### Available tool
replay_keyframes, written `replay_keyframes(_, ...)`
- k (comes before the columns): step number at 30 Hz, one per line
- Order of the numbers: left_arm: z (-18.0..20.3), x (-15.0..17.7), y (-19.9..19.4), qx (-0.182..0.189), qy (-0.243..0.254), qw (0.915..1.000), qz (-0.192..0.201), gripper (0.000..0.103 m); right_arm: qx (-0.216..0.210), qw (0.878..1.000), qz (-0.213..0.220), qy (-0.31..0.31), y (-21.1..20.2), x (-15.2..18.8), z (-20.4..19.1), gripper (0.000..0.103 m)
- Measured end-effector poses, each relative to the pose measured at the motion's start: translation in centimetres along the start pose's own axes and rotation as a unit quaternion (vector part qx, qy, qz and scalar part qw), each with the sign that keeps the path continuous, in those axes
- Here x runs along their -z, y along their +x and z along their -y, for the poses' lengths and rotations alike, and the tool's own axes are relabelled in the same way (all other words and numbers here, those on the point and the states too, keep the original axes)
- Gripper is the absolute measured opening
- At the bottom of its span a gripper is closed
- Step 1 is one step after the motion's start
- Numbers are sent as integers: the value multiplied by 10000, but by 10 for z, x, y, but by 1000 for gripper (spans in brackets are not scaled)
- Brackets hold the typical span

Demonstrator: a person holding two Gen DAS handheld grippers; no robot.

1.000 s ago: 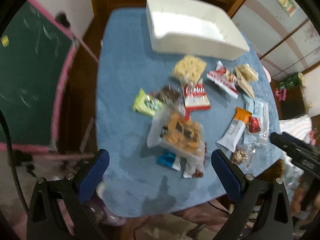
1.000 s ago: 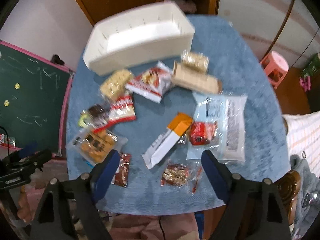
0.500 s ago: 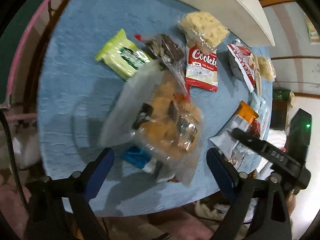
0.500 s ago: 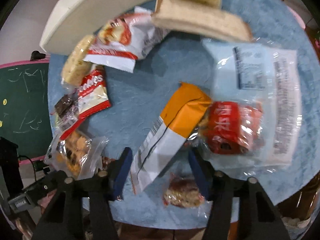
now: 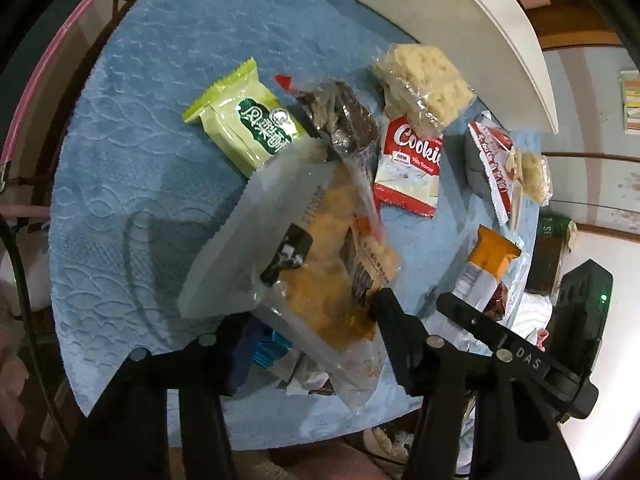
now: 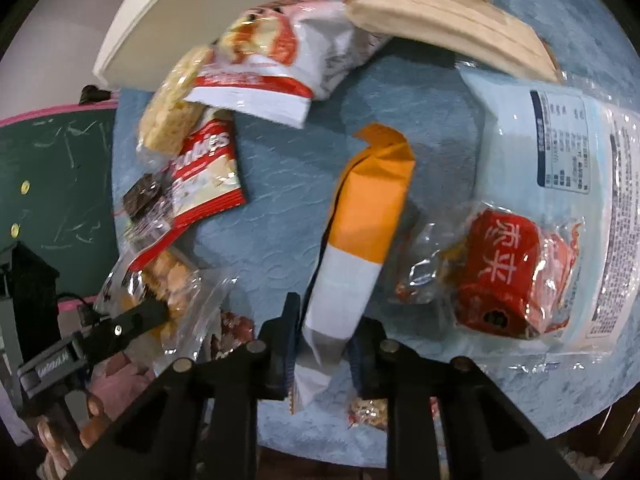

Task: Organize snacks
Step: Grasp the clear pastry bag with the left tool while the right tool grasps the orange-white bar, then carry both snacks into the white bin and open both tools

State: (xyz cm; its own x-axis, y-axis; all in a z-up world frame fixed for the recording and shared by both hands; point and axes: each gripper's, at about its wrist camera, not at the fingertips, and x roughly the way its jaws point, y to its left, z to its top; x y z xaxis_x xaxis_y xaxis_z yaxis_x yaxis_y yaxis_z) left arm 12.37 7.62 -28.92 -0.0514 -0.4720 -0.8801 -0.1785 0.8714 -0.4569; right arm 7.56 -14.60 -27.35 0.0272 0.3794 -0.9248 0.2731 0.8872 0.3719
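Nearest the right wrist camera, the right gripper (image 6: 322, 344) is seen with its jaws just drawn in narrow around the white lower end of the orange-and-white snack bar (image 6: 360, 236); the pads appear to press the wrapper. Between the jaws of the left gripper (image 5: 316, 340), which have likewise just been closing, the near end of the clear bag of golden fried snacks (image 5: 320, 264) is caught, and contact is judged likely there too.

Both packets are judged light and crinkly. The bar should be fairly stiff along its length, so an end hold may let it droop only slightly. The bag is soft and slippery, its contents brittle; a hold on the sealed edge is judged safer than on the filled middle.

Further off, the green packet (image 5: 244, 120) and the Cookies pack (image 5: 412, 168) are laid on the blue tablecloth (image 5: 152, 80), and beyond them the white bin (image 5: 460, 20) is seen.
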Motion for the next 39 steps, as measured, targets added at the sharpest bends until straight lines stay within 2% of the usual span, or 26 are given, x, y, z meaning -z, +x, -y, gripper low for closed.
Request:
replay_keyframes(4,2,3,-18,9,142,9998,106,48,-79,9996,114,-254,-13,5,-16,22)
replay_keyframes(5,2,3,-19,-21,167,9998,137,39,-92,9994,147,-308,-15,6,-20,22)
replay_keyframes(12,-9,1,-15,176,-74,9998,45,41,-159,9992,191,-311,-20,6,-21,22)
replay_keyframes(18,3,7,-26,61,270,9993,264,32,-214,9985,291,-403,-35,8,-4,21)
replay_keyframes(28,25,22,-90,249,829,9947,556,31,-442,9946,662,-659,-77,12,-11,21)
replay_keyframes(34,75,23,-139,445,1421,9824,1125,31,-550,9866,1152,-1018,-125,3,-25,21)
replay_keyframes(37,108,16,-162,419,1760,9714,1539,31,-549,9802,1451,-1227,-153,-11,-34,21)
replay_keyframes(39,132,10,-178,270,2059,9599,1885,31,-494,9764,1609,-1354,-166,-25,-40,21)
